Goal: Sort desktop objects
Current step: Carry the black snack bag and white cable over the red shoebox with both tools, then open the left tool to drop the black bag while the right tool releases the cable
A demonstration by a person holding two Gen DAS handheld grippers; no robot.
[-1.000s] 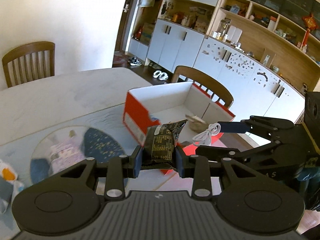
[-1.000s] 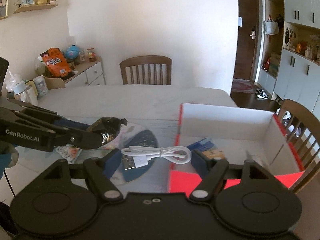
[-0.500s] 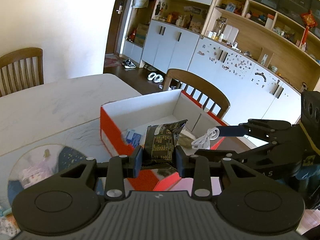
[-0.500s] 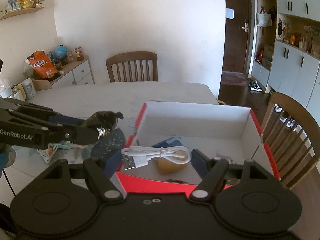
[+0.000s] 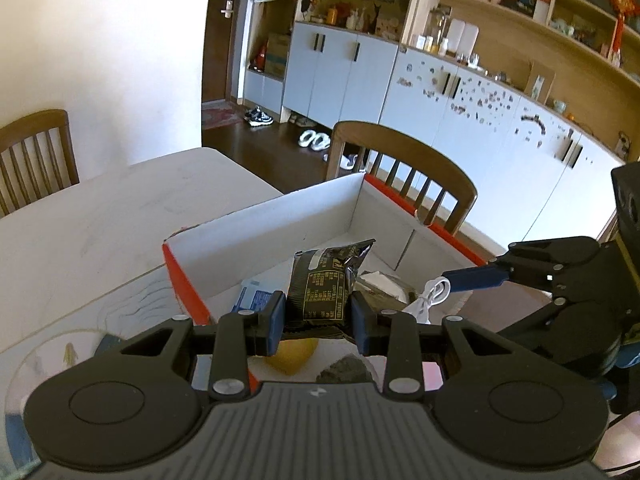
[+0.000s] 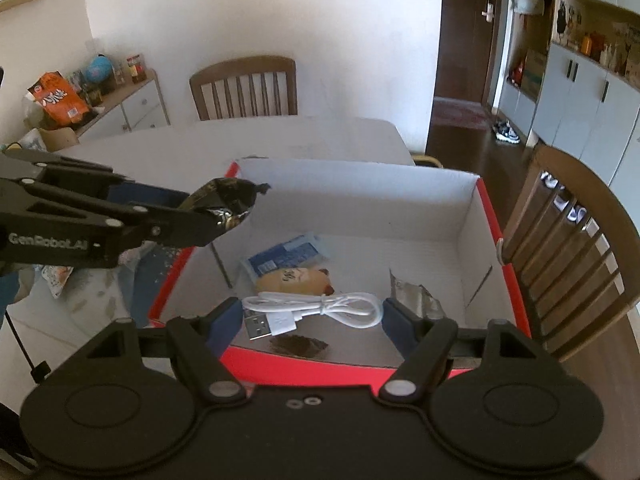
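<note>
now my left gripper (image 5: pixel 316 316) is pinched tight on a black packet (image 5: pixel 324 286), its blue pads pressed to the packet's two sides near the lower end. the packet stands upright in my view, long axis running away from the camera and up, its crimped top edge flaring toward the far right. from the right wrist i see it (image 6: pixel 226 202) side-on, poking past the left gripper's tips (image 6: pixel 200 224) above the near-left corner of the box (image 6: pixel 486 216).

my right gripper (image 6: pixel 314 312) carries a white cable (image 6: pixel 316 310), coiled in a flat bundle lying crosswise between the fingers, usb plug pointing left toward the left finger (image 6: pixel 226 320). the fingers sit fairly wide, spanning the bundle's length; the cable hangs between them over the box, though i cannot tell how firmly it is clamped. from the left wrist the cable's loop (image 5: pixel 432 294) shows at the tip of the right gripper's blue finger (image 5: pixel 476 278).

the box (image 5: pixel 280 224) is open-topped, red outside, white inside, sitting on the pale table (image 5: pixel 100 220). inside it lie a blue-and-white pouch (image 6: pixel 286 256), a tan bun in clear wrap (image 6: pixel 294 280) touching the pouch, a silver wrapper (image 6: pixel 416 300) toward the right, and a dark flat piece (image 6: pixel 298 345) by the near wall.
</note>
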